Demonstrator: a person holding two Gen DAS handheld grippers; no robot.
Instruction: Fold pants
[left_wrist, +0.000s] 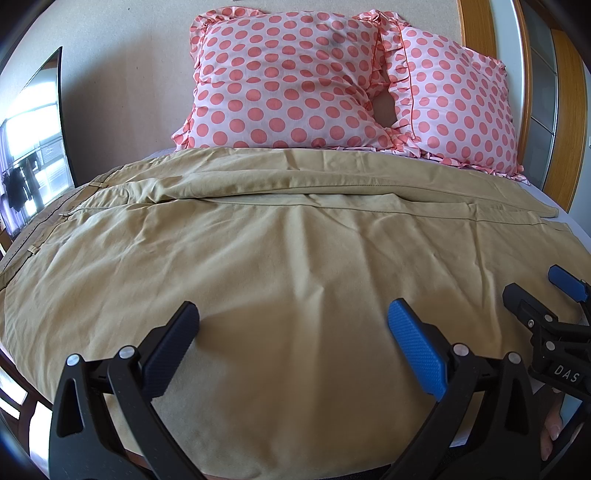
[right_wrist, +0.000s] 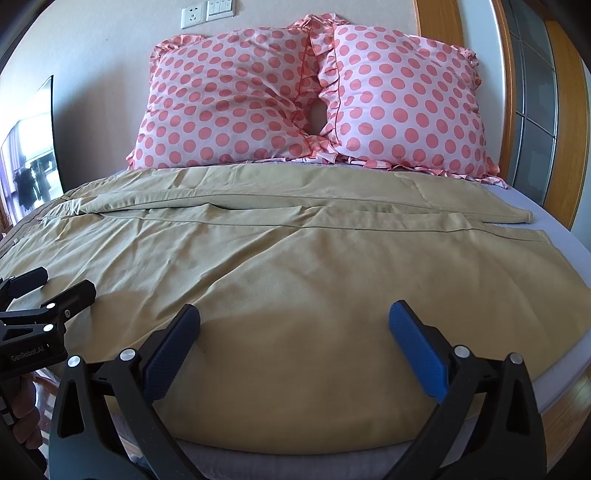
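Observation:
Khaki pants (left_wrist: 288, 258) lie spread flat across the bed, waistband at the left, leg cuffs at the right; they also show in the right wrist view (right_wrist: 295, 266). The two legs lie side by side, the far leg's cuff (right_wrist: 524, 216) near the right edge. My left gripper (left_wrist: 293, 321) is open and empty, hovering over the near leg's front part. My right gripper (right_wrist: 295, 321) is open and empty, over the near leg further right. Each gripper shows in the other's view: the right one (left_wrist: 535, 291) at the right edge, the left one (right_wrist: 55, 284) at the left edge.
Two pink polka-dot pillows (left_wrist: 288, 85) (right_wrist: 406, 99) lean against the wall behind the pants. A lilac bedsheet (right_wrist: 546, 206) shows at the right. A wooden door frame (right_wrist: 513, 92) stands right, a dark screen (left_wrist: 37, 140) left. The bed's front edge (right_wrist: 295, 458) is just below my grippers.

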